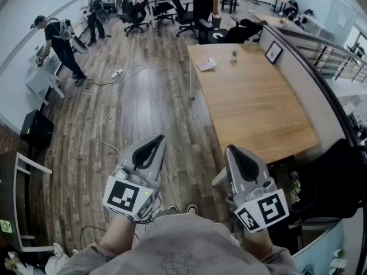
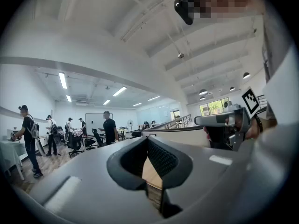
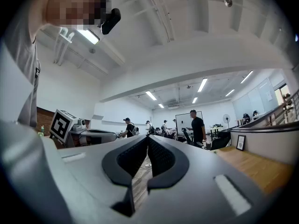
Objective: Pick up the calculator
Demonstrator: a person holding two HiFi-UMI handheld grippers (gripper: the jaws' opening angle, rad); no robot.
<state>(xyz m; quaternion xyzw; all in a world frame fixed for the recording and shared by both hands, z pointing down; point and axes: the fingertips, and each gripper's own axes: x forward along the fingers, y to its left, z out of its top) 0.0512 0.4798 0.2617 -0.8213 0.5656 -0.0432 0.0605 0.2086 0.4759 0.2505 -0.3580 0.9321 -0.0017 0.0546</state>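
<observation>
Calculator (image 1: 206, 65): pale flat rectangle on far-left part of desk, close to far edge. Too small to make out keys or display.
Long axis: lies roughly across desk's width, skewed a bit; left end nearer the wearer, right end farther off. Which end is the top: can't tell.
Desk (image 1: 252, 102): long wooden top running away from wearer, to the right of both claws, mostly bare.
Near calc: small green item (image 1: 234, 54) to its right, apart from it. Framed picture (image 1: 274, 52) farther right, against the partition (image 1: 304, 85).
L claw (image 1: 156, 139): jaws together, tips meeting, nothing between them (per L gripper view). Held about level over the wood floor (image 1: 149, 107), left of desk, well apart from calc.
R claw (image 1: 233, 149): jaws fully together, empty (per R gripper view). About level. In head view it overlaps desk's near-left corner, well apart from calc.
Marker cubes: one at the back of each gripper, close to wearer's chest.
Floor items: white cable (image 1: 112, 105) looping toward a power strip (image 1: 117, 72).
Bkgd: person with backpack (image 1: 57, 42) at left wall; more people and office chairs (image 1: 135, 13) at room's far end.
Right side: black chair (image 1: 338, 182) beside desk's near end.
</observation>
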